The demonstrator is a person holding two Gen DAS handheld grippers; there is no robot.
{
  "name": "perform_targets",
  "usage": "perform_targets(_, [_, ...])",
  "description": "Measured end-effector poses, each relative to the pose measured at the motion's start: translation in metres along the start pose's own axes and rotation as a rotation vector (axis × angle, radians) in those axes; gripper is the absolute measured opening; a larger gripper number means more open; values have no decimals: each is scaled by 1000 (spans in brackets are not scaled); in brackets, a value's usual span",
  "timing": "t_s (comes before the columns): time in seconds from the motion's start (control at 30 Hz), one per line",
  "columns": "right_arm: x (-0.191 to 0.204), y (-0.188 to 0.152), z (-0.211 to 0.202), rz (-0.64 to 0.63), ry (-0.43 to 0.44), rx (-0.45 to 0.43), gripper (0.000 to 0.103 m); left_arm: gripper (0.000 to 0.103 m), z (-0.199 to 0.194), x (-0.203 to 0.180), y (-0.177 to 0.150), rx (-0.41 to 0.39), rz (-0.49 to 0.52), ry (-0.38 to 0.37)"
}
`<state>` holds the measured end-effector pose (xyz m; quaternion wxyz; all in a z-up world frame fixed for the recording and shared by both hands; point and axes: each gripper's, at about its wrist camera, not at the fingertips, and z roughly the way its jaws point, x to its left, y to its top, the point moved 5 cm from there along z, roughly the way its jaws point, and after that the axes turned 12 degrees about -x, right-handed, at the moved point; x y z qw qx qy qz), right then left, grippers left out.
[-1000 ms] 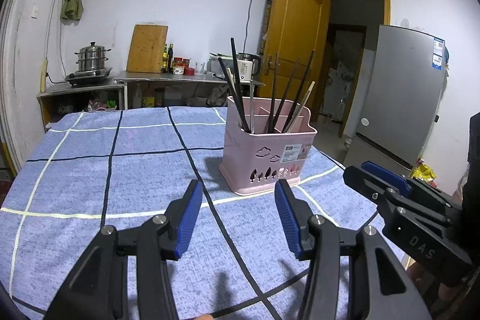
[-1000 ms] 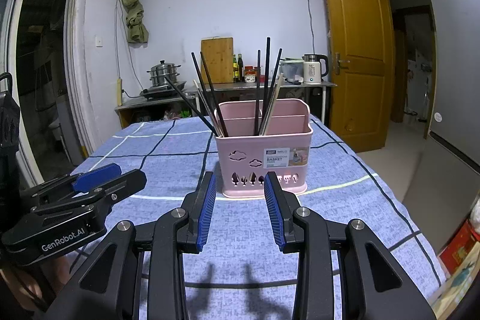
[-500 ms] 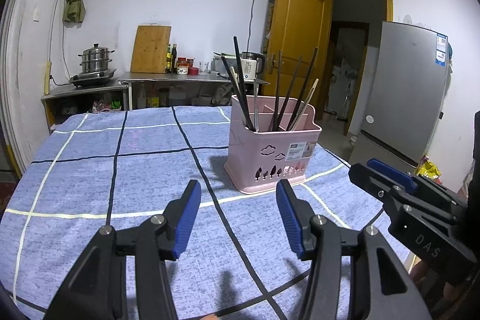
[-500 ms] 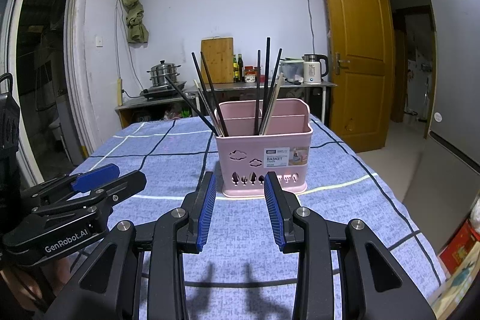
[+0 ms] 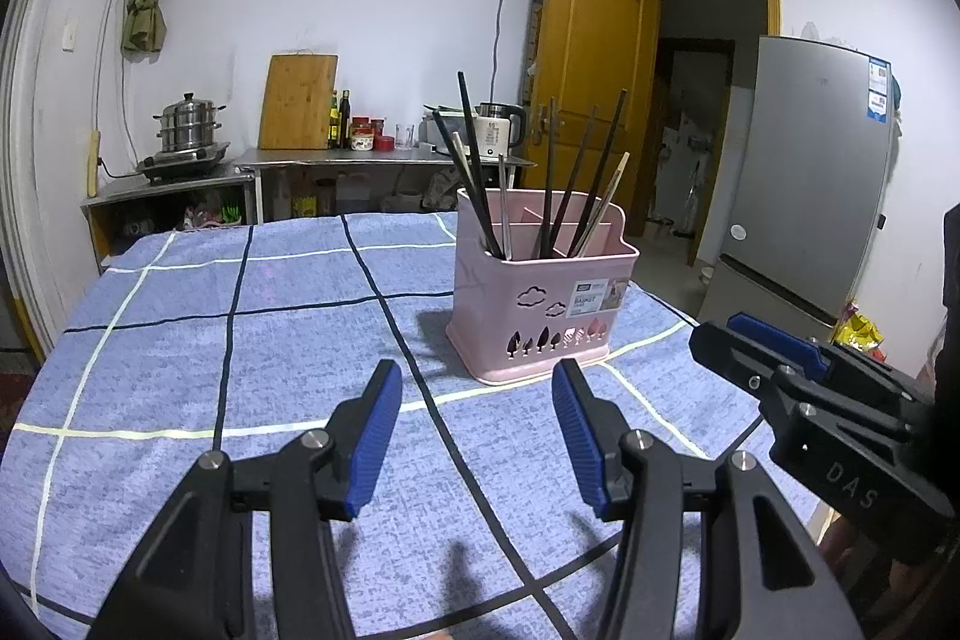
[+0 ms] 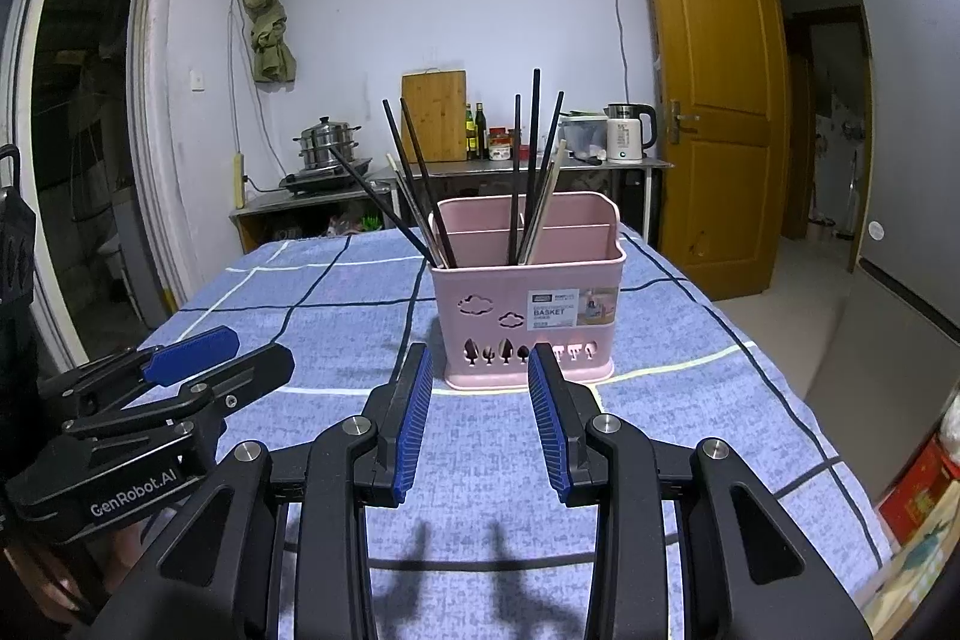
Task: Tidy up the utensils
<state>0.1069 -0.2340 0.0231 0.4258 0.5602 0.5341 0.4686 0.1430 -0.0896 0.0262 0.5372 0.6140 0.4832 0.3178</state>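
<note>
As both wrist views show, I hold the left tool [image 5: 471, 430] and right tool [image 6: 480, 415] spread and empty. Chopsticks [image 6: 531, 172] stand in the pink basket [image 6: 528, 304] on the bench [image 5: 240, 370]; I judge the sorting nearly complete.

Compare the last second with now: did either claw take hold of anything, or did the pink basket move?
Nothing visibly changed. The left claw and right claw hang open and empty above the blue checked tablecloth, short of the pink plastic utensil basket. The dark and pale chopsticks stand in it as before.
</note>
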Motion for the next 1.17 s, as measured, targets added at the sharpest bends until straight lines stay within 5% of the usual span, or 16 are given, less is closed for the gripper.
perform_targets(1.17, [1,1,-1,-9,-7,7,34,54,0,-1,0,-5,5,-1])
